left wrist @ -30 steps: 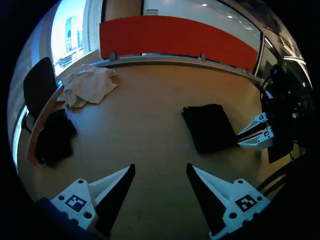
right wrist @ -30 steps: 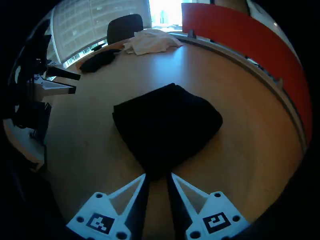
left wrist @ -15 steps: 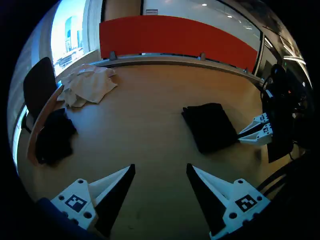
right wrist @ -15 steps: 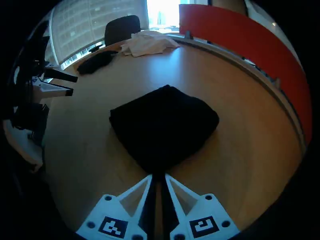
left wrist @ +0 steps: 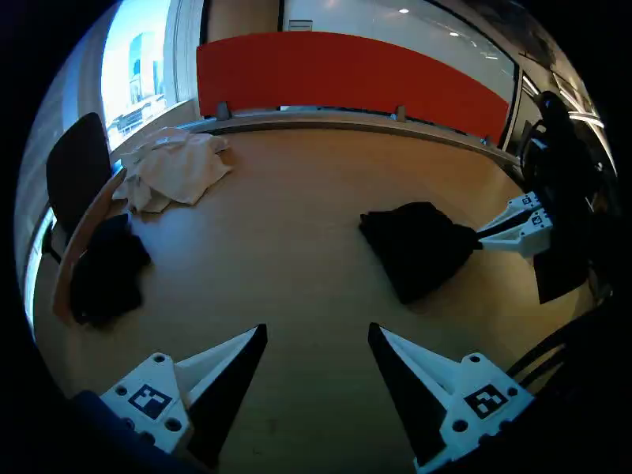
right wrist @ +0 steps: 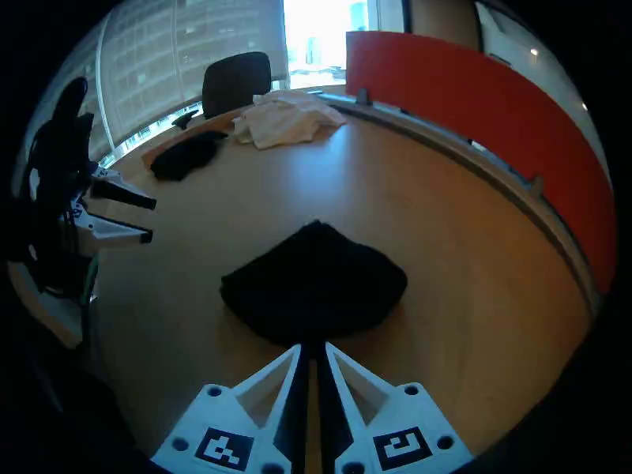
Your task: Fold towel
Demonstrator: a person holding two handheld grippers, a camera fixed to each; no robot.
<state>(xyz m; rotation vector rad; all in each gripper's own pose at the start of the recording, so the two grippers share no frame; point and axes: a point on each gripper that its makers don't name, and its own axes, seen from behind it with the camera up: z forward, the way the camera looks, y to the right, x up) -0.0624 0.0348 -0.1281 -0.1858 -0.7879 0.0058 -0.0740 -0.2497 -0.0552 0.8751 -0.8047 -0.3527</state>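
Currently the black towel (right wrist: 316,284) lies as a bunched, thick pad mid-table (right wrist: 442,237), its near edge pinched between the right gripper (right wrist: 313,371) fingers. Judged soft, light and limp: it will sag, so corners are the best hold. Left gripper (left wrist: 316,347) jaws apart, well clear.

Pretty big curved wooden table (left wrist: 300,205) with a shiny top, and a red divider panel (left wrist: 347,71) running along its far edge. A black office chair (left wrist: 75,170) sits far left, next to a bright window (left wrist: 138,67) letting daylight in. Little ceiling lights (left wrist: 404,9) show way at the back.
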